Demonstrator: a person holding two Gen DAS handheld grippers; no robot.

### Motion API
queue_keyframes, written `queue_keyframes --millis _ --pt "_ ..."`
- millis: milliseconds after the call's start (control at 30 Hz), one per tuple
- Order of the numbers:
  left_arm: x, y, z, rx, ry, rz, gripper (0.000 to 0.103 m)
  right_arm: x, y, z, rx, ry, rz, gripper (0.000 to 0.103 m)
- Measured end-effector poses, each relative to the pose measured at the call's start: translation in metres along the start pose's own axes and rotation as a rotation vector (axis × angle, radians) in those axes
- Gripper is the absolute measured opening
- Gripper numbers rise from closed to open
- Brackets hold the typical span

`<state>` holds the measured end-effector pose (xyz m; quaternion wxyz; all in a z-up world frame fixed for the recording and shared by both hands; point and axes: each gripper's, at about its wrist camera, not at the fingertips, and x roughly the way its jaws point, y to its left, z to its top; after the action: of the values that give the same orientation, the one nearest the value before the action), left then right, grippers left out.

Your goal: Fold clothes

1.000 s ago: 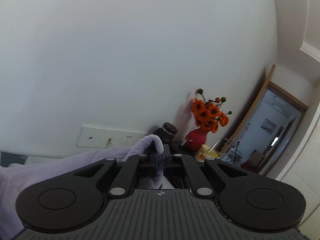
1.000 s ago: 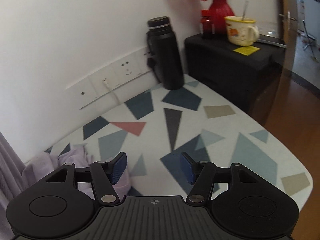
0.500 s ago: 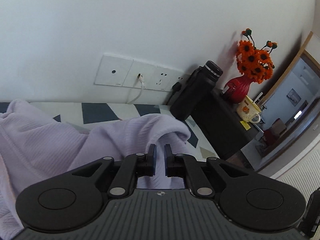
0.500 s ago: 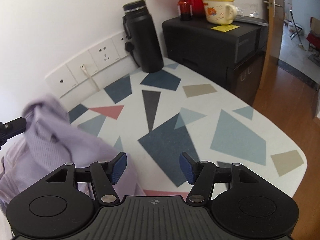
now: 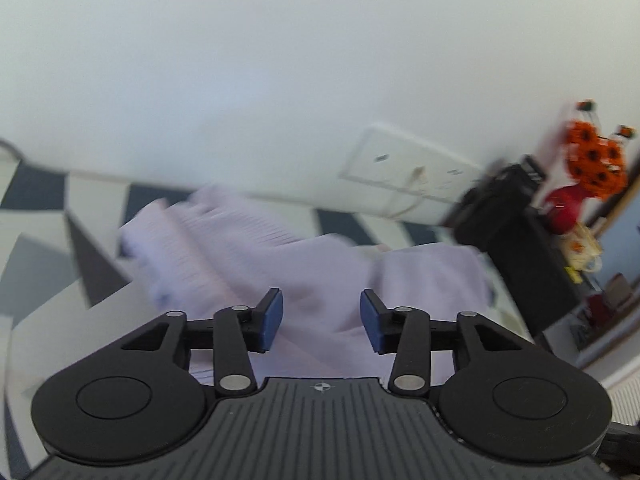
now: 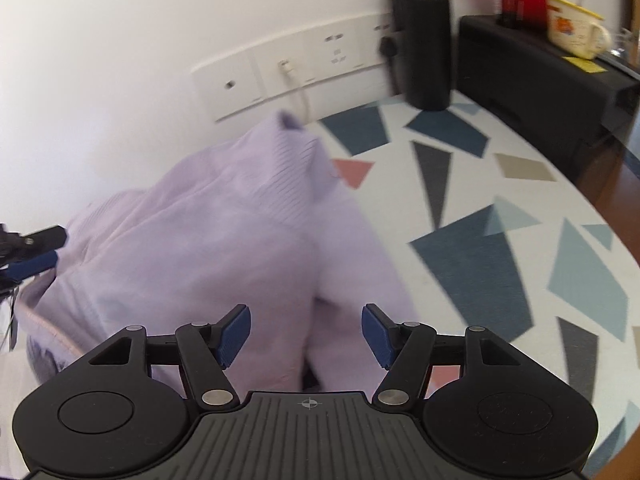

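Observation:
A pale lilac ribbed garment lies in a loose heap on the patterned table, near the wall. In the left wrist view the same garment is blurred by motion. My left gripper hovers over it, open, with nothing between its blue pads. My right gripper is open too, just above the near edge of the cloth. The left gripper's fingers show at the left edge of the right wrist view, beside the heap.
A black bottle stands by the wall sockets. A black cabinet to the right carries a red vase with orange flowers and a mug. The table's rounded edge drops to a wooden floor.
The left gripper opened and let go of the lilac garment, which dropped into a heap on the table. The right gripper came in over the cloth, staying open.

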<state>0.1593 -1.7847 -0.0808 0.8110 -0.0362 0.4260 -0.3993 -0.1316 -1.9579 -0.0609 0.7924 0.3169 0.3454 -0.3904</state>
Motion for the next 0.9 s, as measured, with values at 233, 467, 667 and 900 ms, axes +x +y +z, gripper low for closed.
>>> queue_keyframes --millis 233,467,667,900 --pt "0.023 0.012 0.0 0.028 0.02 0.052 0.057 0.016 0.031 -0.025 -0.052 0.051 0.051 0.063" --pt "0.041 0.003 0.001 0.027 0.034 0.069 0.068 0.018 0.027 -0.042 -0.037 0.082 0.052 0.056" --pt "0.045 0.006 0.0 0.017 0.037 0.065 0.068 0.018 0.027 -0.043 -0.031 0.08 0.057 0.055" --pt "0.04 0.008 -0.003 0.0 0.031 0.067 0.061 0.021 0.033 -0.046 -0.056 0.077 0.082 0.055"
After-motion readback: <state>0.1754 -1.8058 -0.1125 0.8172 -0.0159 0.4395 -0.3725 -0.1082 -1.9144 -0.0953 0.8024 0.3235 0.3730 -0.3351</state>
